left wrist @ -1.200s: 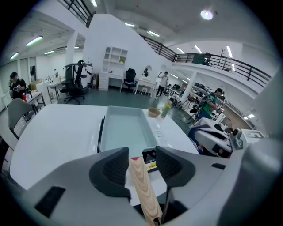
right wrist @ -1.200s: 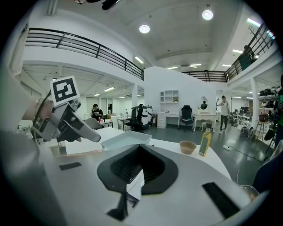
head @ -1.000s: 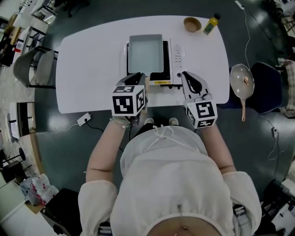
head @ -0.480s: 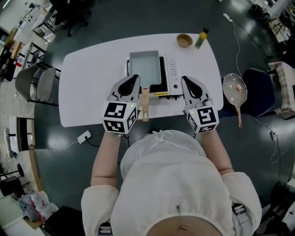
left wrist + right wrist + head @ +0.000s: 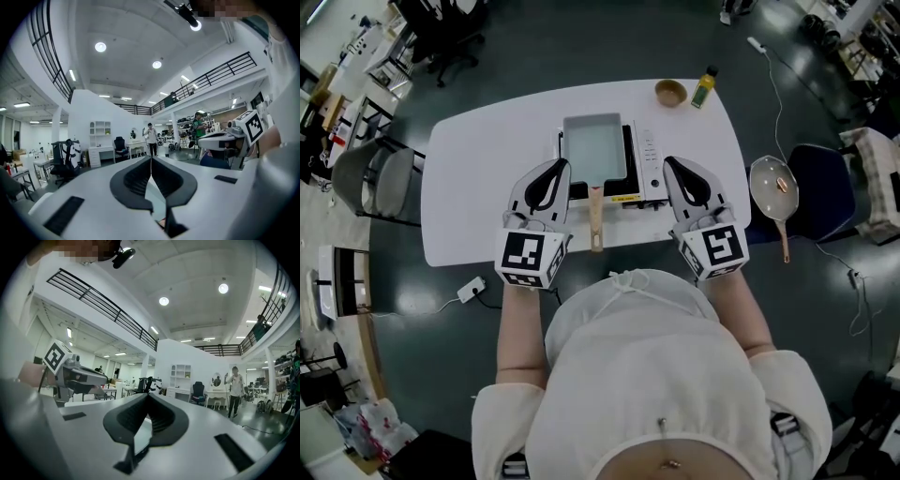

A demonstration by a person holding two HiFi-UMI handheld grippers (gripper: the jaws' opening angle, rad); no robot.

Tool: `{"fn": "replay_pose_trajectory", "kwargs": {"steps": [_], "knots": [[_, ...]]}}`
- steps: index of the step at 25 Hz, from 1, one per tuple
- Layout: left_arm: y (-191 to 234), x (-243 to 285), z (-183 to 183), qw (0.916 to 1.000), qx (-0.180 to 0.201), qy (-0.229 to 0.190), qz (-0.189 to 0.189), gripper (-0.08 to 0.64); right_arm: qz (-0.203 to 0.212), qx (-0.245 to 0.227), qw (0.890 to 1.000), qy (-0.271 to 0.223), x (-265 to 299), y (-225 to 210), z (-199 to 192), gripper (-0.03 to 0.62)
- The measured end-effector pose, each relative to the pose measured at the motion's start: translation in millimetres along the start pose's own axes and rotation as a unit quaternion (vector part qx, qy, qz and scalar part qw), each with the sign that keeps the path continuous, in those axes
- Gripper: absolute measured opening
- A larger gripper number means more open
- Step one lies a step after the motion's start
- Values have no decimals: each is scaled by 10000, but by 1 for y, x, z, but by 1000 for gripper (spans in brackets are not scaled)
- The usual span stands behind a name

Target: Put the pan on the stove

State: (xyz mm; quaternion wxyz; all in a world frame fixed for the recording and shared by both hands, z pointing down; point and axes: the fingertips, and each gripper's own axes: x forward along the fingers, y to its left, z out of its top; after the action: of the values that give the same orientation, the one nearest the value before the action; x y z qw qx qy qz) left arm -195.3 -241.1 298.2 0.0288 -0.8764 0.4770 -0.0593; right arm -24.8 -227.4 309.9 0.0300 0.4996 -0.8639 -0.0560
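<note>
Left gripper [image 5: 555, 171]: jaws clenched together, nothing between them; its own view looks out over the room, not down at the work. Right gripper [image 5: 672, 167]: the same, pads met at the tip, empty. Both are held over the near edge of the white table [image 5: 478, 187], tips pointing away from the person.

Between them lies the wooden handle [image 5: 596, 217] of the rectangular pan [image 5: 594, 147]. The pan sits on the portable stove [image 5: 648, 161], with the control strip at its right.

Key relation: the handle's long axis runs straight back from the pan toward the person, ending near the table edge. It is just beside the left gripper, on that gripper's inner side; the right gripper stands farther off, in front of the control strip. Any re-grip would fall to the left.

Judgement: pan looks placed (task likely finished).

Off-table right: a round lidded pan [image 5: 772, 184] on a chair, untouched.
</note>
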Motion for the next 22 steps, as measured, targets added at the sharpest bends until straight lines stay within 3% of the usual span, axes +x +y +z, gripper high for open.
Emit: {"fn": "replay_pose_trajectory", "kwargs": {"steps": [6,13,22], "knots": [[4,-6,-1,9996,-261,-27,87,23,308,51,9995,17,0,8,-5,2],[-7,-8,6,9967,-734,-249,-231,23,336,-100,9993,87,1,9,-7,2],[-3,-4,2,9979,-629,-125,-130,23,338,-214,9992,53,6,9,-8,2]]}}
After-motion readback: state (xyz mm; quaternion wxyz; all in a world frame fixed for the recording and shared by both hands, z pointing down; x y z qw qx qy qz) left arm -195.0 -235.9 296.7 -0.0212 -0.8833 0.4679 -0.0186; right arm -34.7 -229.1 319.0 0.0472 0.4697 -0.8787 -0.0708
